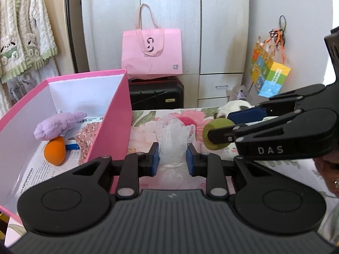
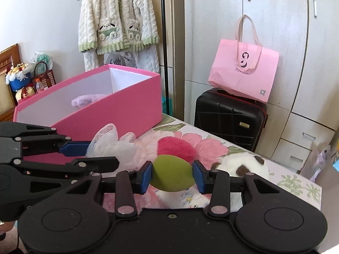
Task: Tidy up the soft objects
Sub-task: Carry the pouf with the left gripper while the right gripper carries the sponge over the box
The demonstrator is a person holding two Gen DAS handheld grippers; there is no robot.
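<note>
Right now both grippers are loaded. The left gripper [image 1: 172, 162] has its blue pads clamped on a white mesh bath pouf [image 1: 173, 139], pinching it near its tied neck so the netting bulges up toward twelve o'clock in the left wrist view. The right gripper [image 2: 172, 176] squeezes an olive-green egg-shaped sponge [image 2: 172, 174] between its pads; in the left wrist view that same gripper reaches in from three o'clock with the sponge at its tip. Under both lies a floral bedspread [image 2: 211, 146]. On it, at twelve o'clock from the green sponge in the right wrist view, sits a pink fluffy ball [image 2: 177, 147], and at two o'clock a white plush with brown patches [image 2: 243, 164]. An open pink box [image 1: 114, 114] stands on the bed at ten o'clock from the left gripper; inside it lie a lilac plush [image 1: 57, 124], an orange sponge [image 1: 55, 150] touching the plush's underside, a floral cloth [image 1: 86, 135] against the near wall, and printed paper. Behind the bed, at twelve o'clock in the left wrist view, a pink tote bag [image 1: 151, 53] rests on a black suitcase [image 1: 155, 94] in front of pale wardrobe doors [image 1: 169, 10]. A fleecy cream jacket [image 2: 118, 17] hangs on the wall at eleven o'clock in the right wrist view.
</note>
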